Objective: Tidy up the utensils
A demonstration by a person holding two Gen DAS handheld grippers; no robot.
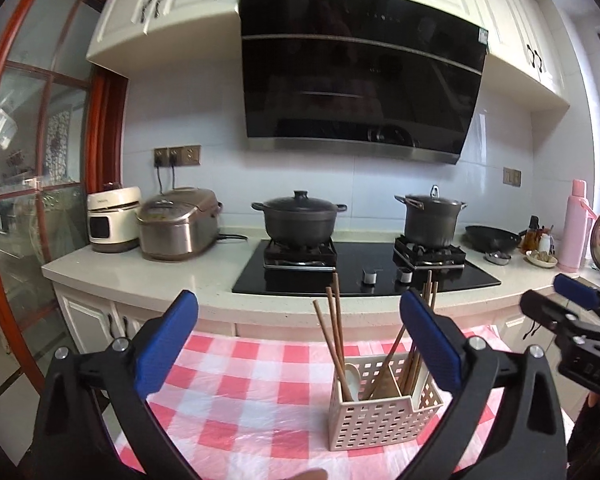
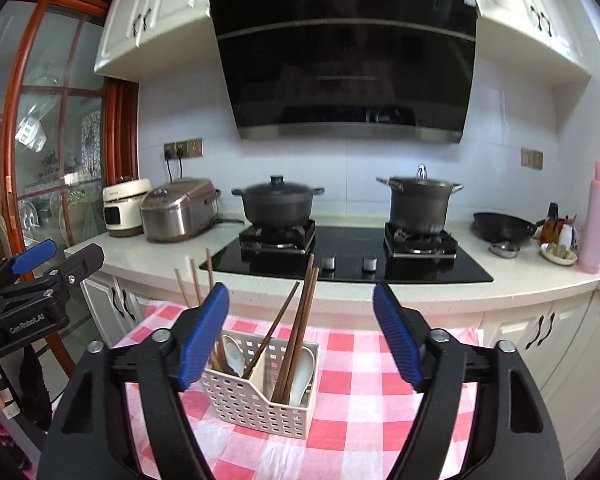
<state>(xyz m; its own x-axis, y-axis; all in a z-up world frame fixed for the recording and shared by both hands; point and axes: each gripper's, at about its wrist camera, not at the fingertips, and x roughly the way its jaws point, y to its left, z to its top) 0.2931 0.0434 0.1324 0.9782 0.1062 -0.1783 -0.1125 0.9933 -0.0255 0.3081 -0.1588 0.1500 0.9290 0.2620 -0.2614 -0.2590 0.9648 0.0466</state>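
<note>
My left gripper (image 1: pixel 298 344) and right gripper (image 2: pixel 300 332) both stand wide open, holding nothing. The basket (image 2: pixel 256 400) sits at 6 o'clock on the checked cloth (image 2: pixel 356 412), with chopsticks (image 2: pixel 296 332) and spoons (image 2: pixel 304 372) inside. Sorting looks finished; next I would only inspect the compartments.

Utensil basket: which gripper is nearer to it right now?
Hard to call; about equal. The left gripper hangs open above the utensil basket, which sits toward its right finger. The right gripper hangs open with the basket toward its left finger. Neither touches it.
</note>
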